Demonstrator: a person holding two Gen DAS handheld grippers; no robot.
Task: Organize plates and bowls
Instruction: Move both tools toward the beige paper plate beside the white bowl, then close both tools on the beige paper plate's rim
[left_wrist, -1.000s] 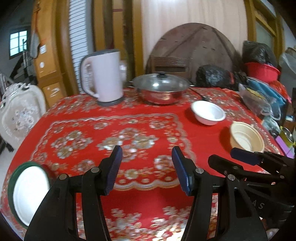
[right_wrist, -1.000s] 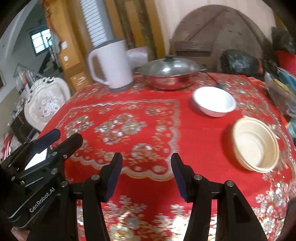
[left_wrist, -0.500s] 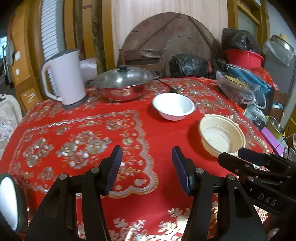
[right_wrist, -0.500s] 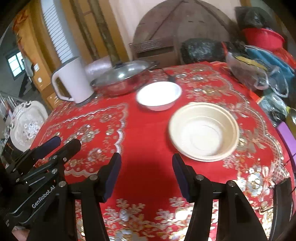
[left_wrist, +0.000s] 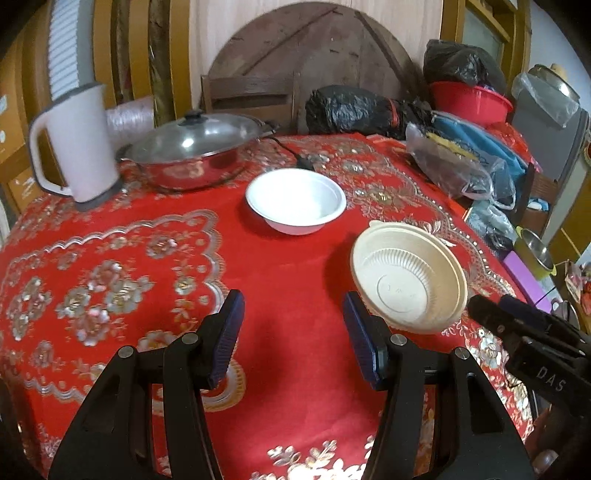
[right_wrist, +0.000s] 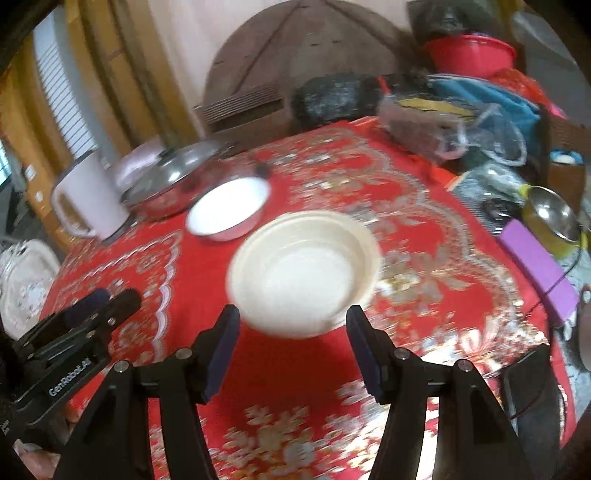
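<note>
Red floral tablecloth (left_wrist: 110, 258) now fills both views closer in, and the cream bowl (right_wrist: 303, 273) sits just ahead of the right gripper (right_wrist: 291, 343), whose fingers are spread and empty, so it seems the first pick. A second ago it lay far right; the left gripper (left_wrist: 293, 332), spread too, has swung off the green-rimmed plate toward the white bowl (left_wrist: 295, 201).
</note>
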